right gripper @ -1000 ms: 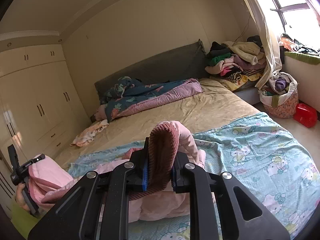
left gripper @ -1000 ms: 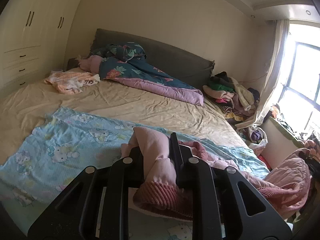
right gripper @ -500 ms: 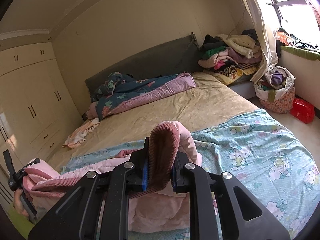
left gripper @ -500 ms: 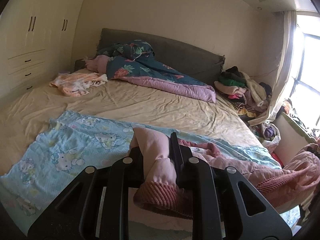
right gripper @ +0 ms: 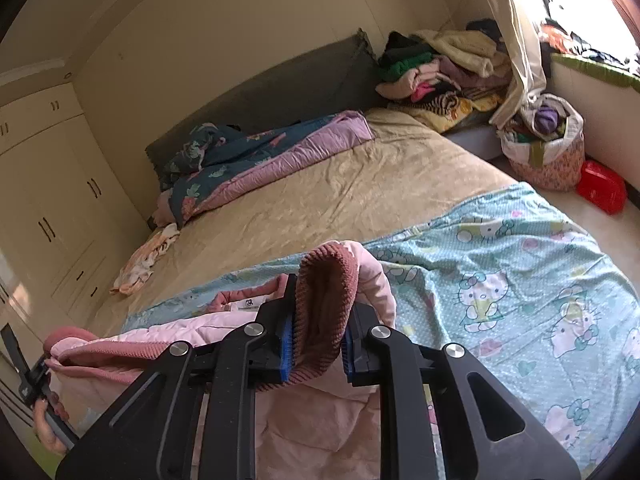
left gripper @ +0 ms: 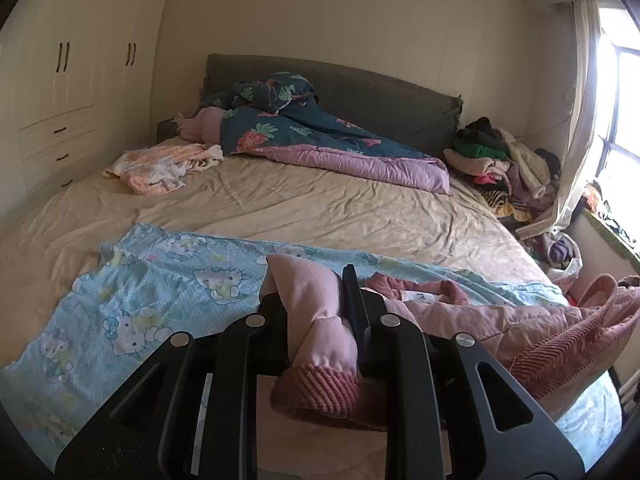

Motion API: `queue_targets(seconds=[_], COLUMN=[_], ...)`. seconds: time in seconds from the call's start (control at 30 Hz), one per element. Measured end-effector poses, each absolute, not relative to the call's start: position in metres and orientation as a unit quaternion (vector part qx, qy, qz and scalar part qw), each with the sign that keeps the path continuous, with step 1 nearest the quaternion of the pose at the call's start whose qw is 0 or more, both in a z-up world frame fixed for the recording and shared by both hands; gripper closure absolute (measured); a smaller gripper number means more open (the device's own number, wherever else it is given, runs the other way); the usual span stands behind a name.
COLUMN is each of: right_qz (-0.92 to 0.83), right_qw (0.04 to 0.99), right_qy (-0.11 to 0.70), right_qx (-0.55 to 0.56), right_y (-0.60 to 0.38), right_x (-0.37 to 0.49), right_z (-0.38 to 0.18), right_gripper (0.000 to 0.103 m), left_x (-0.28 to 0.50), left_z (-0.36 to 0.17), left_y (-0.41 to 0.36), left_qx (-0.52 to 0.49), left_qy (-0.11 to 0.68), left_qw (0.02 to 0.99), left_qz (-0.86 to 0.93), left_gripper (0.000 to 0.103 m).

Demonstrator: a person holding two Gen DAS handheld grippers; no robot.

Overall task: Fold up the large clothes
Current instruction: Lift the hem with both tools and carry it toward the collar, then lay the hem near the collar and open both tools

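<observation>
A pink padded jacket [left gripper: 480, 320] with darker ribbed cuffs hangs stretched between my two grippers over the near part of the bed. My left gripper [left gripper: 316, 304] is shut on one sleeve end, with the ribbed cuff [left gripper: 316, 392] bunched below the jaws. My right gripper [right gripper: 320, 312] is shut on the other ribbed cuff [right gripper: 324, 280]. The jacket's body [right gripper: 168, 340] with its collar label runs left from there toward the left gripper [right gripper: 28, 364], seen at the left edge.
A light blue cartoon-cat sheet [right gripper: 520, 280] covers the near bed over a beige sheet [left gripper: 320, 208]. A dark floral quilt [left gripper: 304, 132] lies by the headboard, a small peach garment [left gripper: 160, 168] to its left. A clothes pile [right gripper: 440, 68], a laundry bag [right gripper: 544, 148] and a red box [right gripper: 600, 192] stand at the right.
Both grippers have moved apart and forward over the bed, so the jacket is pulled out flatter between them. Both grips are unchanged.
</observation>
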State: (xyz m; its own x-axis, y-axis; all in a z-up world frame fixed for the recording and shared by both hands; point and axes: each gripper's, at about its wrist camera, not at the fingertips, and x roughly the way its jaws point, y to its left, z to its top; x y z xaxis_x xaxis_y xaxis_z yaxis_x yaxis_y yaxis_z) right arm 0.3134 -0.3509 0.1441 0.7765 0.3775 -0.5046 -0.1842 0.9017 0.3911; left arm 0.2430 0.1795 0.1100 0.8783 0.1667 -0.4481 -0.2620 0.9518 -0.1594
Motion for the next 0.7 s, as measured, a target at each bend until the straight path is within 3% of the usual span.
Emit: queue_targets(seconds=[0.37,0.53,0.7], right_qz=[0.157,0.164,0.186], right_qw=[0.917,0.921,0.927], right_qy=[0.32,0.298,0.272], right_qx=[0.18,0.192,0.178], right_y=[-0.352,-0.354,-0.346], right_x=[0.345,0.346,0.339], right_z=[0.122,0.125,0.131], right_gripper=[0.076,0.043,0.034], left_x=[0.266,0.275,0.281], left_z=[0.097,0.094,0.09], left_y=[0.18,0.182,0.181], left_qx=[-0.102,-0.105,-0.105], left_qy=[0.23,0.232,0.234], left_qw=[0.961,0.961,0.961], left_qz=[0.11,0.105,0.102], left_gripper=[0.089,0.089,0.086])
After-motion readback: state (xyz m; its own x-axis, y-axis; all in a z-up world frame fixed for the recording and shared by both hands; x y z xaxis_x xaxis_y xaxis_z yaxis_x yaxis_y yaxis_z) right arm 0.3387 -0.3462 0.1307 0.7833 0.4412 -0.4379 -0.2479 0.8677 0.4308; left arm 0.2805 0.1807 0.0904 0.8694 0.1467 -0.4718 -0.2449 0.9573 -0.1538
